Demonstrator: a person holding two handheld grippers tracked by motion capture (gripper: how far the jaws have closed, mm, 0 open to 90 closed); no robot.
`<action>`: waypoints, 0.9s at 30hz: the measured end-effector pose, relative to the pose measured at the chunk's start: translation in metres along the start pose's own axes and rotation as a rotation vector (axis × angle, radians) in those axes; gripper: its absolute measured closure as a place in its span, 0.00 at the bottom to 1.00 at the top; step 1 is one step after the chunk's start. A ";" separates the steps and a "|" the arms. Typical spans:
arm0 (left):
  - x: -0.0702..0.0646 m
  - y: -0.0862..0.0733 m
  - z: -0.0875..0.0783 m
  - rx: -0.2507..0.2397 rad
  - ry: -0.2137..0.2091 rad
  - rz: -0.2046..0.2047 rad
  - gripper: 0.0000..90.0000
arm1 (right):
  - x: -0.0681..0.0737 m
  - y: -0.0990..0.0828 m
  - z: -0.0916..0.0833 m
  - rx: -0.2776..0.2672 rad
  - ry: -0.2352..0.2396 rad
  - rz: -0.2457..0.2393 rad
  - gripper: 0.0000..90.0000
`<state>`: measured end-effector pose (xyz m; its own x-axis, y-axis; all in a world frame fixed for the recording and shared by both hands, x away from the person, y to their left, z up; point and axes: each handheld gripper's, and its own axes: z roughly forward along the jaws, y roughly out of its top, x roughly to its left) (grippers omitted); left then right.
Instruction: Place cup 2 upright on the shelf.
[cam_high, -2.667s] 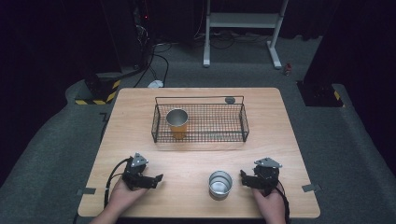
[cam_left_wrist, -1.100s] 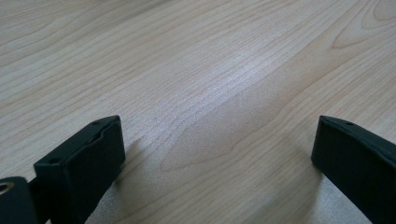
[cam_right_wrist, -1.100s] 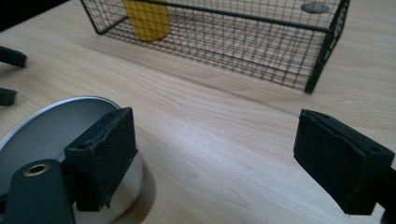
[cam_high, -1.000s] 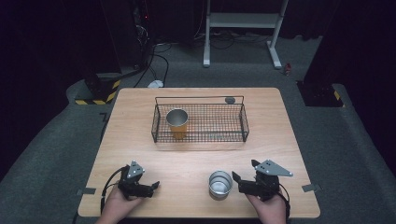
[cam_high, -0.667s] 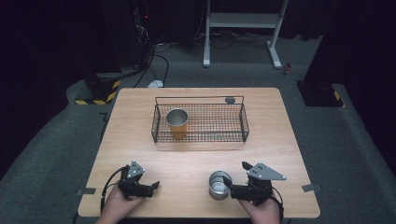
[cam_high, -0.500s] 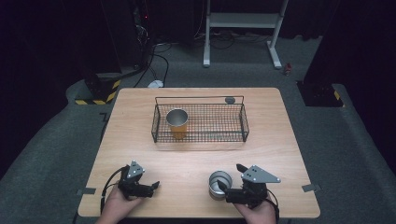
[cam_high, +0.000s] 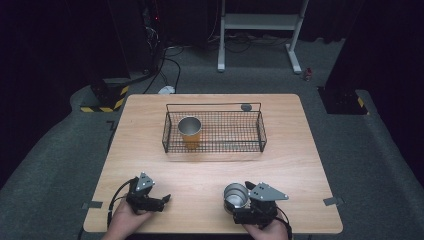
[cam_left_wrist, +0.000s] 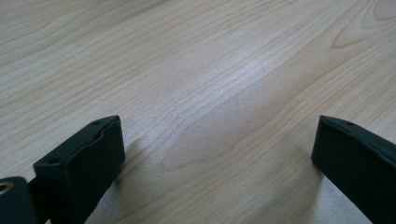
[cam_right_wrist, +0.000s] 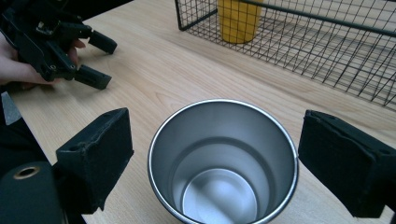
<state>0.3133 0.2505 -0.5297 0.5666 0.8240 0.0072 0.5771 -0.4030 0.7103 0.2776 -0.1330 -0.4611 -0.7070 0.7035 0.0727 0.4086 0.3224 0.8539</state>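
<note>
Dark floor and black walls surround a wooden table (cam_high: 300, 150) in the high view. Far on the table stands a wire basket (cam_high: 214, 131), and a yellow cup (cam_high: 190, 131) is upright in its left part. A small dark disc (cam_high: 246, 107) lies on the table just behind the basket's far rim.

Near the front edge, a little right of the middle, a steel cup (cam_high: 235, 196) stands upright with its mouth open to the top. It is empty; its shiny bottom shows in the right gripper view. The right gripper (cam_high: 239, 210) is at this cup, coming from the near right side. Its jaws are wide apart, one on each side of the cup, and in the right gripper view a gap shows between each pad and the cup's rim, so the pads are not pressing it.

The left gripper (cam_high: 164, 201) rests low at the near left of the table, well apart from the steel cup. Its jaws are also wide, with only bare wood between them. A hand (cam_high: 125, 220) holds it from the near edge.
</note>
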 end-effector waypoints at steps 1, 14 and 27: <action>0.000 0.000 0.000 0.000 0.000 0.000 0.03 | 0.000 0.000 0.001 0.007 -0.004 -0.001 0.10; 0.000 0.000 0.000 0.003 0.002 0.000 0.03 | 0.000 -0.009 0.010 0.041 -0.021 -0.012 0.10; 0.000 0.000 0.000 0.002 0.002 0.000 0.03 | 0.000 -0.019 0.024 0.084 -0.012 -0.013 0.10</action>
<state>0.3136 0.2503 -0.5296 0.5655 0.8247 0.0085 0.5785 -0.4040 0.7086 0.2840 -0.1237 -0.4897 -0.7061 0.7059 0.0551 0.4465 0.3835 0.8084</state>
